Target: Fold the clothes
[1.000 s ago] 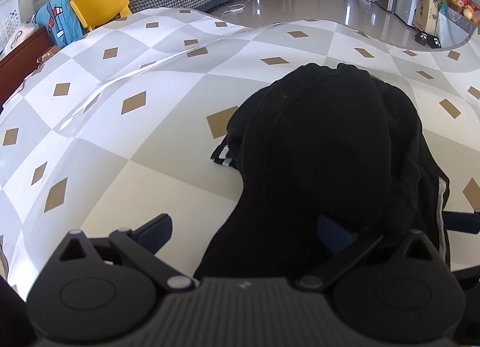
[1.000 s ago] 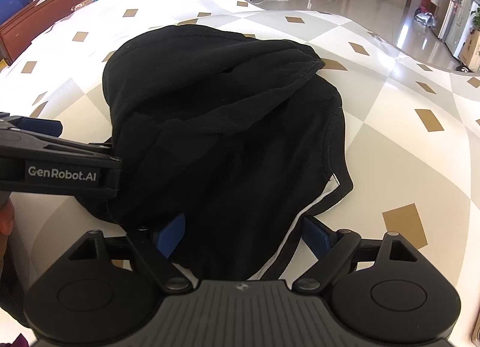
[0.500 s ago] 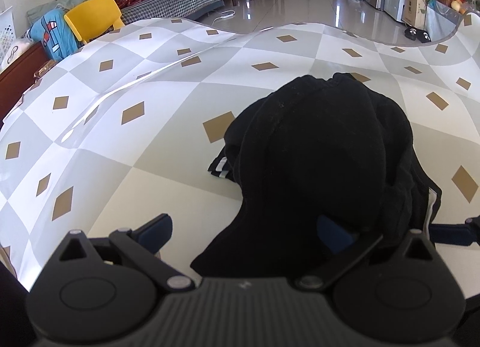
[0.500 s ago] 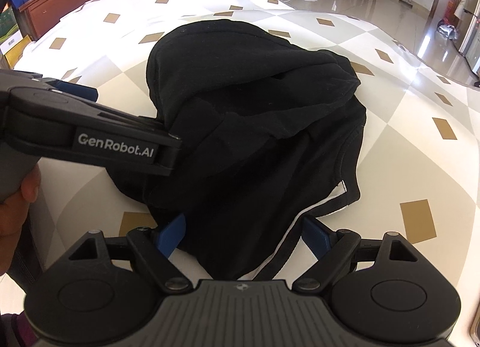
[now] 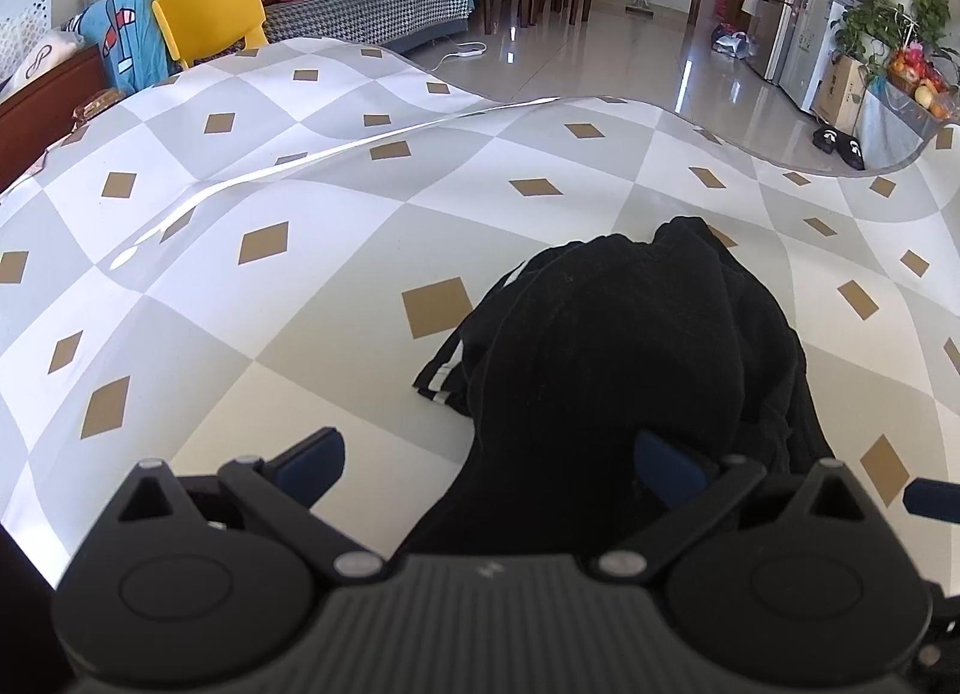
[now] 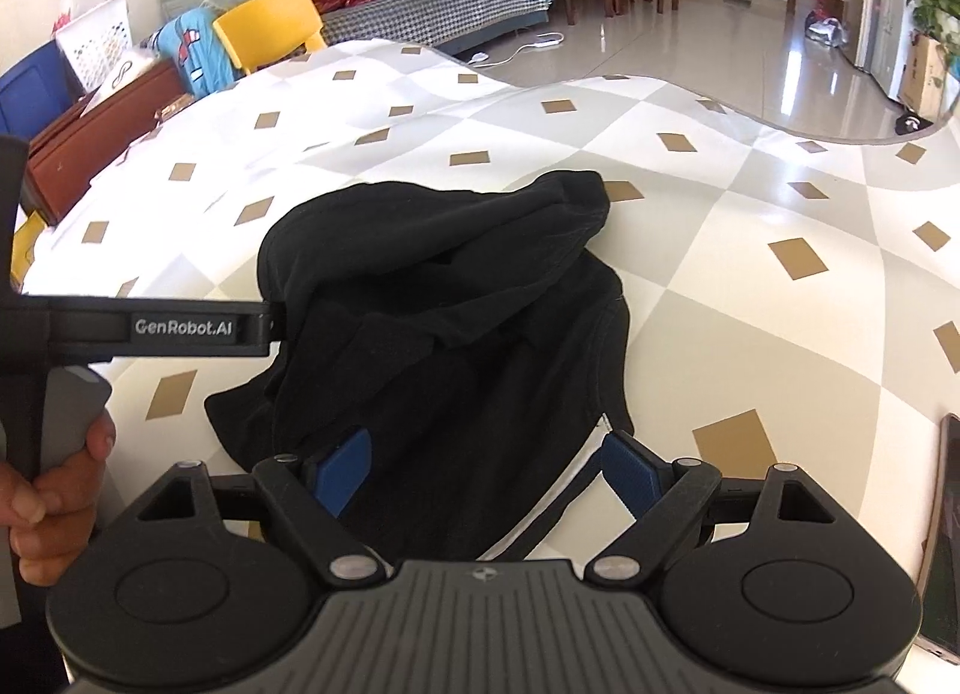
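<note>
Both tongs stand wide apart, gripping nothing. Left tongs (image 5: 489,463) hover over the near left edge of the black garment (image 5: 630,370): one blue finger (image 5: 312,457) is above bare bench, the other (image 5: 666,460) above the cloth. Right tongs (image 6: 489,469) straddle the near end of the same garment, blue pads clear of the fabric, and I cannot tell whether they brush it.

Largest is the bench (image 5: 270,298), covered in a grey, white and cream diamond-patterned cloth. The garment lies bunched in a loose heap on its near right part, a white-striped edge (image 5: 441,373) poking out to the left. A hand (image 6: 57,490) at the near left holds the left tool's handle.
</note>
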